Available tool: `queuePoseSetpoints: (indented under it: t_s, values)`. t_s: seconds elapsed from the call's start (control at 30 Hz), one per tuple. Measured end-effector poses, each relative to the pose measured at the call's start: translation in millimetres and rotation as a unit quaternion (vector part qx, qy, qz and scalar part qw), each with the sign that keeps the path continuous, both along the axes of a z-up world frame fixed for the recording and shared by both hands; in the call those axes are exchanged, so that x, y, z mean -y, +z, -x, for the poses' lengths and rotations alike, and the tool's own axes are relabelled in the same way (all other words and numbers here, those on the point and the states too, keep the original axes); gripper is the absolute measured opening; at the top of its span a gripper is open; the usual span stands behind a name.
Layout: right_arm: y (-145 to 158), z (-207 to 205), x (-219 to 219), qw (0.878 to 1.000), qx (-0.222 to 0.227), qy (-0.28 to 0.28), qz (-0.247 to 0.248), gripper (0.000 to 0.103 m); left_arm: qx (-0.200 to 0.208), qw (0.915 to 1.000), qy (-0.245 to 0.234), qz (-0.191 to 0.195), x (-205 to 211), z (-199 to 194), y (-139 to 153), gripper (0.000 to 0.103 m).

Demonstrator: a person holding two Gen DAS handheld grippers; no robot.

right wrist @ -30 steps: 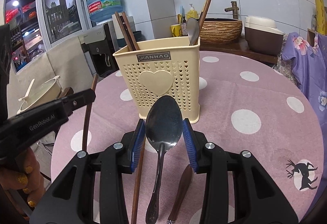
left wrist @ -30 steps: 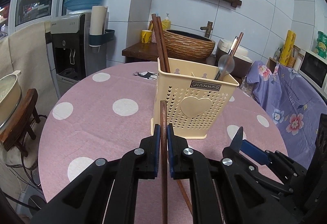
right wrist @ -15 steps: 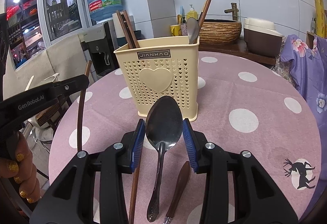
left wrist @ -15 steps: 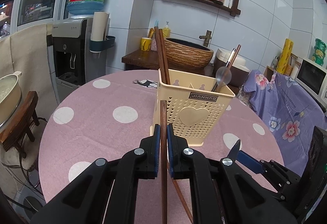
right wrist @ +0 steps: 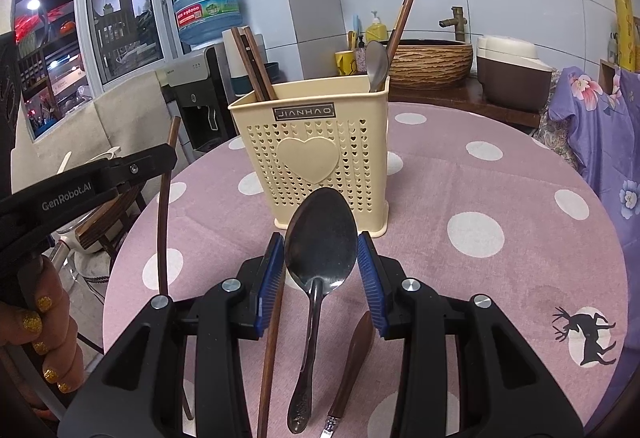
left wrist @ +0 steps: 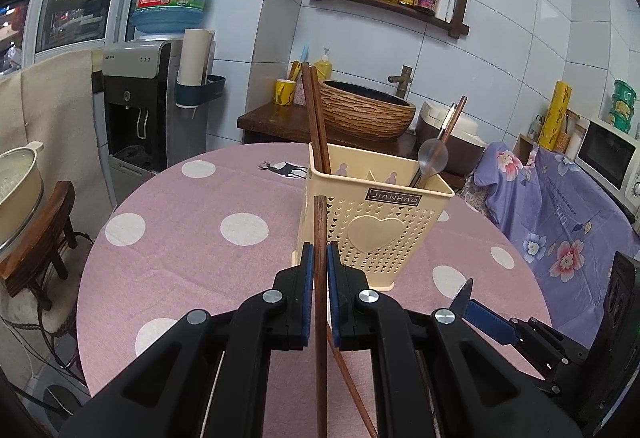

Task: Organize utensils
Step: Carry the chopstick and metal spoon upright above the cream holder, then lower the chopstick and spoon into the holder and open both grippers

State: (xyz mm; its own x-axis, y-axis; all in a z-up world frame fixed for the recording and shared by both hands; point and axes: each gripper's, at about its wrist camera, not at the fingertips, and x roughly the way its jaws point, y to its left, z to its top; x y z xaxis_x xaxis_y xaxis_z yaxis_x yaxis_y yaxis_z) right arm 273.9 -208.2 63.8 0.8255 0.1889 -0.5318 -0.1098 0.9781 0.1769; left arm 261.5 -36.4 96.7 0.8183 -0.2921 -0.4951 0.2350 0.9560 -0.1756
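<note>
A cream perforated utensil holder stands on the pink dotted table. Two brown chopsticks lean in its left compartment; a steel spoon and a wooden-handled utensil stand in its right one. My left gripper is shut on a brown chopstick, held upright just in front of the holder. My right gripper is shut on the bowl of a steel spoon, its handle hanging toward me. Below it on the cloth lie another chopstick and a wooden-handled utensil.
A water dispenser and a stool with a pot stand past the table's left edge. A dark counter with a woven basin is behind the table. A floral-covered seat lies to the right. A hand grips the left tool.
The left gripper with its chopstick has lifted slightly, so the stick's tip stands higher against the holder. The right gripper and its spoon have stayed put.
</note>
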Motion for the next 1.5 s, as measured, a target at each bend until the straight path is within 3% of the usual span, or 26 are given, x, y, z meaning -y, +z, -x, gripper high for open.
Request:
queuePoseSetpoints:
  t_s: [0.27,0.67,1.03,1.3,1.4,1.5]
  values:
    - [8.0,1.7,2.1,1.0,0.017,-0.005,0.002,0.038,0.011,0.9999,-0.003,0.007,-3.5,3.9,10.2,0.008]
    - [55.4,-11.7,3.9,0.998,0.061,0.004,0.012,0.038,0.057,0.998,-0.016,0.02,-1.2,1.1,52.1,0.008]
    - [123.2,-47.7,17.3,0.996,0.09,-0.001,0.018,0.038,0.104,0.9928,-0.047,0.037,9.7,-16.7,130.6,0.008]
    - [184.6,-94.4,19.6,0.988,0.149,-0.03,0.028,0.038,0.149,0.9881,-0.027,0.026,23.5,-44.4,191.0,0.008]
    - [182.3,-118.1,15.0,0.985,0.161,-0.044,0.039,0.038,0.152,0.9879,-0.007,0.029,24.1,-61.6,192.8,0.008]
    - [162.4,-138.3,10.9,0.983,0.164,-0.058,0.051,0.038,0.143,0.9894,0.008,0.024,25.2,-77.7,176.4,0.008]
